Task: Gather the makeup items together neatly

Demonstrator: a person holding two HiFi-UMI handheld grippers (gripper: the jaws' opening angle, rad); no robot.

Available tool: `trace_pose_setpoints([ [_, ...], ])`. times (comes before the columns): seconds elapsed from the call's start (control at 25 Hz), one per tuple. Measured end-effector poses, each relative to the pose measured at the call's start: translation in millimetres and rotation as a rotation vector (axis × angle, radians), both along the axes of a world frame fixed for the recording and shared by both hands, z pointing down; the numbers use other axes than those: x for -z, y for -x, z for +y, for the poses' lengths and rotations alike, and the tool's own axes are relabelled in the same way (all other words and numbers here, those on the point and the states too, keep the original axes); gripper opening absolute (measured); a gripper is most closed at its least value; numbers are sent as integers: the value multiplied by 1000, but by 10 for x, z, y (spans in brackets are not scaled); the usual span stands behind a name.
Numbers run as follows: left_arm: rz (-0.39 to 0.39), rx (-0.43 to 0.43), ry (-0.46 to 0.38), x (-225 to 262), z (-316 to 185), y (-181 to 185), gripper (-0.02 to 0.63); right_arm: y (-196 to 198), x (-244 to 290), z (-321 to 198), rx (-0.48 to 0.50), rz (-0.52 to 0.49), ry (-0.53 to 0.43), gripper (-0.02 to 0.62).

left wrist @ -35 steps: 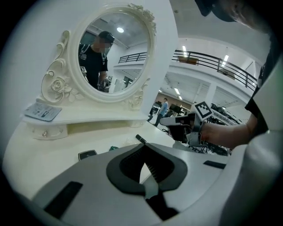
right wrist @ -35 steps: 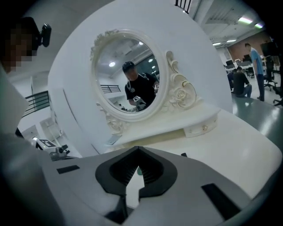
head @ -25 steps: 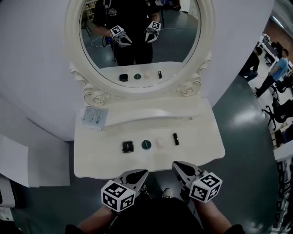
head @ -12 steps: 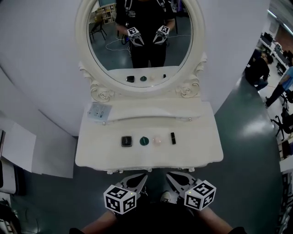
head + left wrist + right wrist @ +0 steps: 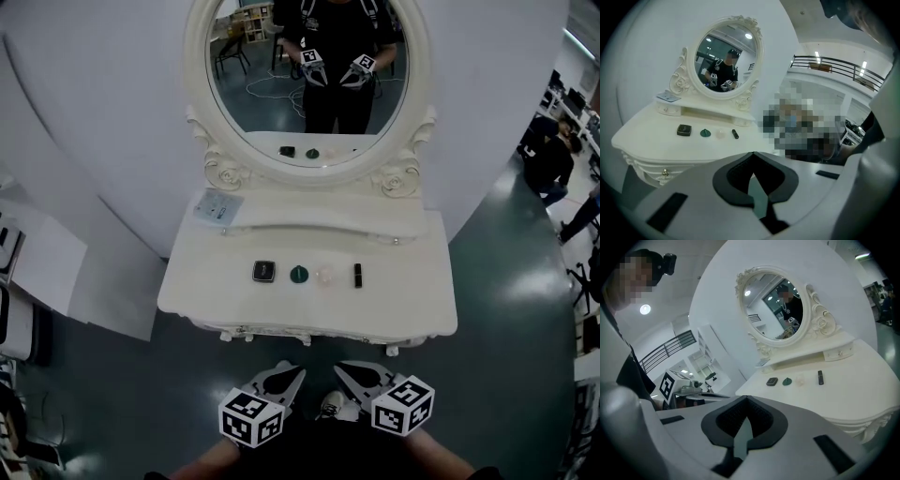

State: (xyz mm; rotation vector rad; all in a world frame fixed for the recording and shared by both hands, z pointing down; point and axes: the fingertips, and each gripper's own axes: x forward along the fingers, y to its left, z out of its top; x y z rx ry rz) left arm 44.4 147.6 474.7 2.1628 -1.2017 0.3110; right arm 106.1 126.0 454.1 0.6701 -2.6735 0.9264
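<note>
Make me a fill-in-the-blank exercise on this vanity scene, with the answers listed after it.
____ makeup items lie in a row on the vanity table.
In the head view, the black tube ends that row on the ____.
The packet lies on the raised shelf under the oval ____.
The left gripper and the right gripper are both ____, with nothing between their jaws.
Missing words: four; right; mirror; shut.
</note>
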Motion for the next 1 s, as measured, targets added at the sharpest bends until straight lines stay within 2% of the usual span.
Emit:
trace_pose_setpoints([
  [0.4,-20,41,-6,-20,201,-159,8,-73,-44,171,76,-6,12,29],
  [0.68,-38,39,-30,36,128,-204,8,-162,-9,132,58,-17,0,29],
  [1.0,-35,8,-21,-15,116,-355,8,-327,-72,156,27,-18,18,29],
])
